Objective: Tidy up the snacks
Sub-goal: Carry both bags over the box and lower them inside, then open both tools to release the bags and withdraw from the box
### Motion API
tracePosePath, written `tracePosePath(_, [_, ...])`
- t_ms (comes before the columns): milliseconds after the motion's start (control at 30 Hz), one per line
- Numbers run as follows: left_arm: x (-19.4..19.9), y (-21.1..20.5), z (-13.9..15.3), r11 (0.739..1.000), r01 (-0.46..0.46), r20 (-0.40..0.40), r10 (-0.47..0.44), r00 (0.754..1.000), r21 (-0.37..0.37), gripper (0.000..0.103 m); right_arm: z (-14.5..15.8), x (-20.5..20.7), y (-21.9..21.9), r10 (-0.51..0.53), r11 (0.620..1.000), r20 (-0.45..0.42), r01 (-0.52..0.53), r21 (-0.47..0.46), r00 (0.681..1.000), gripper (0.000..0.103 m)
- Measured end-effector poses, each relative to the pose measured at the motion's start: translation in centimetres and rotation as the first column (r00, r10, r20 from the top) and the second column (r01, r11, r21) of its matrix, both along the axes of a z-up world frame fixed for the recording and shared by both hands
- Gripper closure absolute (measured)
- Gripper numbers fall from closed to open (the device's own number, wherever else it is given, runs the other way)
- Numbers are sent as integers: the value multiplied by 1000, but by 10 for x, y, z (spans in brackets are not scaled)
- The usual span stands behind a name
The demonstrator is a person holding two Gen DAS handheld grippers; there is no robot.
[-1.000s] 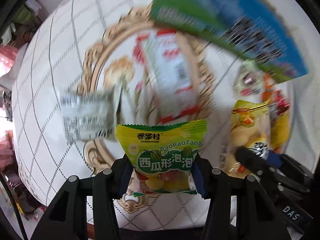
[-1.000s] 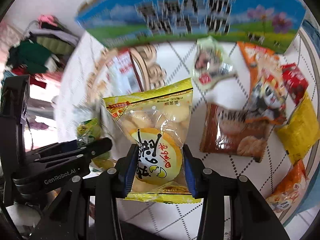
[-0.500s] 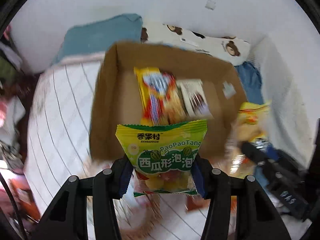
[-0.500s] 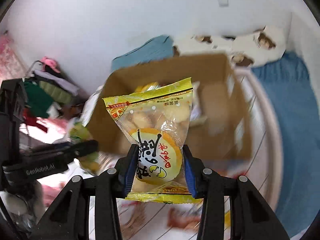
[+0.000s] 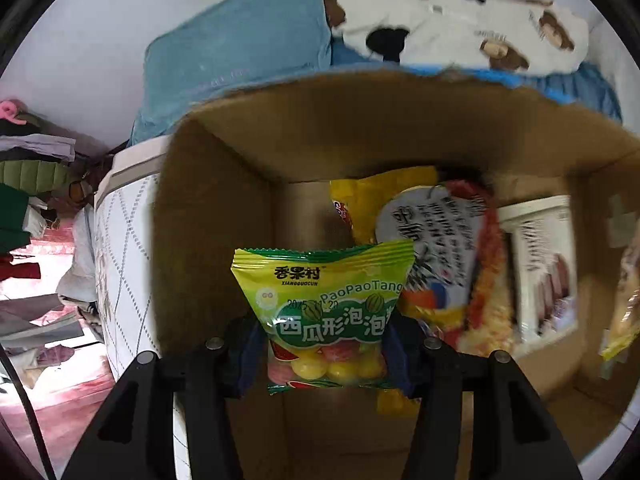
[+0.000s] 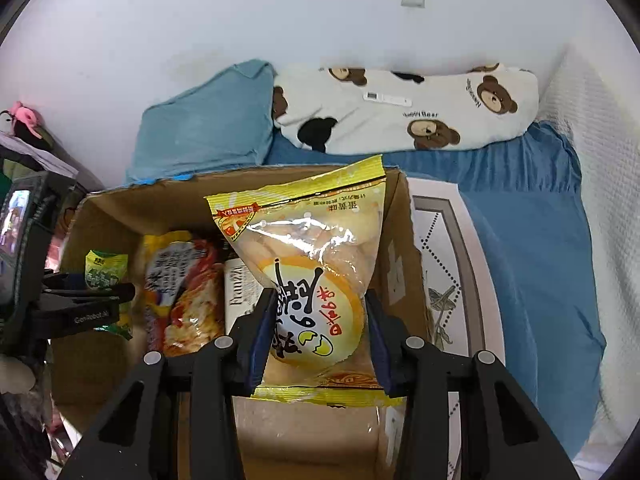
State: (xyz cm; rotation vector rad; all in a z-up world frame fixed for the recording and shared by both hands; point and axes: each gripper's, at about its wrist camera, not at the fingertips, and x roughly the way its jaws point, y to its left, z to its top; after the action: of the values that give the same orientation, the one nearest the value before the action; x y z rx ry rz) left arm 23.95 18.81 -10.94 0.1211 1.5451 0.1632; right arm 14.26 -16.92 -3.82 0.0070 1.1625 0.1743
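Two snack bags held over the open box, ready to be set in.

The left gripper (image 5: 325,354) is closed on the lower half of a green candy bag (image 5: 326,308), its jaws pinching both side edges; the right gripper (image 6: 318,336) likewise clamps a yellow cake bag (image 6: 316,276) low down. Both bags hang inside the mouth of the cardboard box (image 6: 120,208), above a red noodle packet (image 6: 188,292) and a white packet (image 6: 240,292) already lying there. To do this well, I would lower each bag to a bare patch of floor before opening: candy into the left corner, cake along the right wall, so nothing lands tilted on the packets.
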Motion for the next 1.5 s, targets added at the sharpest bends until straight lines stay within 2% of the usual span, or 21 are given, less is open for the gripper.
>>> tracePosePath(33, [3,-1,-5,1000,5,-6,-5,1000,4,53,-6,8,0,-9,1000,-6,9,-1,1000,58])
tracePosePath(133, [8,-5,-13,999,-7,-30,6,1000,-46,53,-17,18,3,-24,999,-25,23,-22,999,57])
tracePosePath(267, [11,1,-20,996,-38,-25,37,999,-82,52,-27,24,6,-33,999,-58,32,-24,998,56])
tracePosePath(333, [10,4,-18,995,-45,-31,43,999,-94,52,-33,28,6,-38,999,-75,36,-35,996,43])
tracePosePath(367, [9,5,-17,994,-47,-34,44,998,-96,52,-35,29,7,-40,998,-79,37,-46,996,22])
tracePosePath(400, [7,7,-14,993,-52,-33,49,998,-102,52,-35,30,7,-33,999,-81,31,-35,996,18])
tracePosePath(467, [3,11,-1,990,-71,-9,71,997,-124,50,-34,28,8,-33,999,-85,30,-25,996,14])
tracePosePath(533, [-4,17,14,983,-89,22,94,995,-160,34,-29,24,9,-32,999,-73,30,-25,997,8])
tracePosePath(567, [-7,17,22,979,-90,37,98,994,-181,29,-28,23,9,-32,999,-72,31,-25,997,5])
tracePosePath(633, [-15,17,37,978,-84,67,98,993,-193,4,-24,19,10,-35,999,-74,33,-27,997,5])
tracePosePath(667, [-20,18,44,977,-78,87,97,991,-197,3,-23,17,10,-34,999,-74,33,-23,997,5])
tracePosePath(733, [-23,19,58,973,-80,107,105,989,-215,3,-18,11,10,-31,999,-75,29,-19,997,5])
tracePosePath(867, [-33,13,62,961,-88,138,128,982,-261,3,-12,-2,11,-19,1000,-74,18,-11,997,5])
tracePosePath(1233, [-85,1,73,966,-72,212,127,969,-248,3,-6,-46,10,-10,1000,-72,10,9,997,5])
tracePosePath(1500, [-122,-6,99,972,-44,343,124,931,-232,3,16,-84,6,7,1000,-4,-6,14,1000,5])
